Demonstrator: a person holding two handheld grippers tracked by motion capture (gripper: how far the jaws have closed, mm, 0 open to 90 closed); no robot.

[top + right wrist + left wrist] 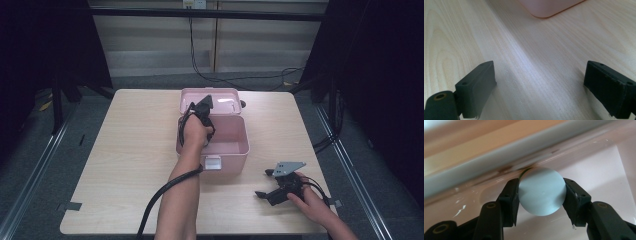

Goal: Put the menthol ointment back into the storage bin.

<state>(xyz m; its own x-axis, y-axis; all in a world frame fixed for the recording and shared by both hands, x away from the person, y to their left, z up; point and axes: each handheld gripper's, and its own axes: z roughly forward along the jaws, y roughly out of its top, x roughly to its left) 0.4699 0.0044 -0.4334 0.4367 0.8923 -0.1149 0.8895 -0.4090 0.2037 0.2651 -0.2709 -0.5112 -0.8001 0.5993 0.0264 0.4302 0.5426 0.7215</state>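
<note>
Nearest the person, the right gripper (266, 184) is rested low on the wooden desk (125, 165) at the right front, its fingers (476, 87) spread wide with nothing between them. Farther in, the left gripper (541, 192) is reached down into the open pink box (235, 150) at the desk's middle, and a pale blue ball (541, 191) is clamped between its fingers (510, 200), close against the box's inner wall. Beyond, the raised lid (220, 102) is seen.
</note>
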